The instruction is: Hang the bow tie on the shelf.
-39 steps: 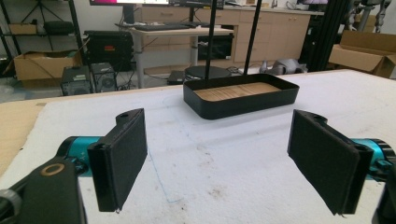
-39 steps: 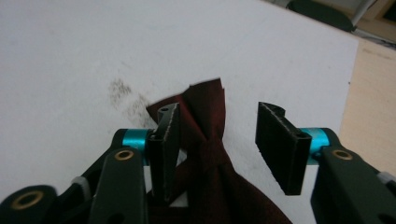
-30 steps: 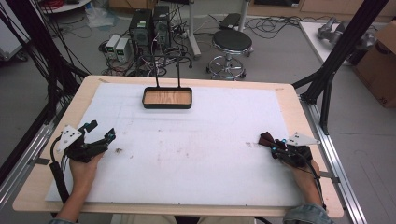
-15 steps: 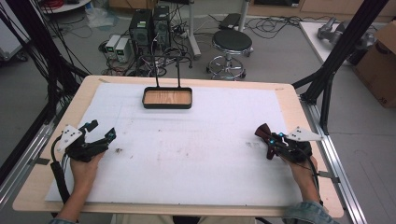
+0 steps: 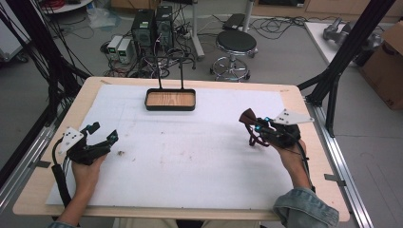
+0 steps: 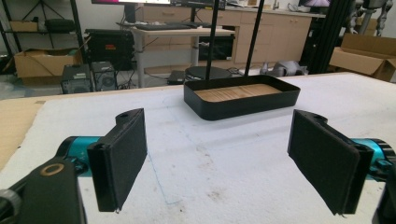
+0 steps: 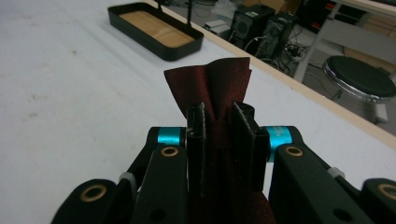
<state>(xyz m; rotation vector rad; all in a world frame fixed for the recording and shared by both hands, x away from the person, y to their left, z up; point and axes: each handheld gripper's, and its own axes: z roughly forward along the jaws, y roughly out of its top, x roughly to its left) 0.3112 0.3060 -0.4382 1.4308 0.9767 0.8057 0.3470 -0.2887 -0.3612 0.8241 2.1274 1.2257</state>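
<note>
A dark red cloth (image 7: pixel 215 84) is pinched between the jaws of my right gripper (image 7: pixel 219 121), bunched so that its end fans out past the fingertips. From the high view the cloth (image 5: pixel 248 117) sticks out of the right gripper (image 5: pixel 259 127), held above the table's right side. My left gripper (image 5: pixel 102 133) rests at the table's left side, open, with nothing between its wide-apart pads (image 6: pixel 123 154). A black tray with a wooden floor (image 5: pixel 170 99) stands at the table's far middle, ahead of the left gripper (image 6: pixel 219 163).
A white mat (image 5: pixel 190 152) covers the wooden table (image 5: pixel 304 123), with faint smudges near its middle. Two thin black posts (image 5: pixel 158 76) rise from the tray's far edge. Beyond the table stand a stool (image 5: pixel 236 42) and computer cases (image 5: pixel 152 26).
My right gripper has lifted and moved forward and left with the red cloth in it. The left gripper has stayed in place.
</note>
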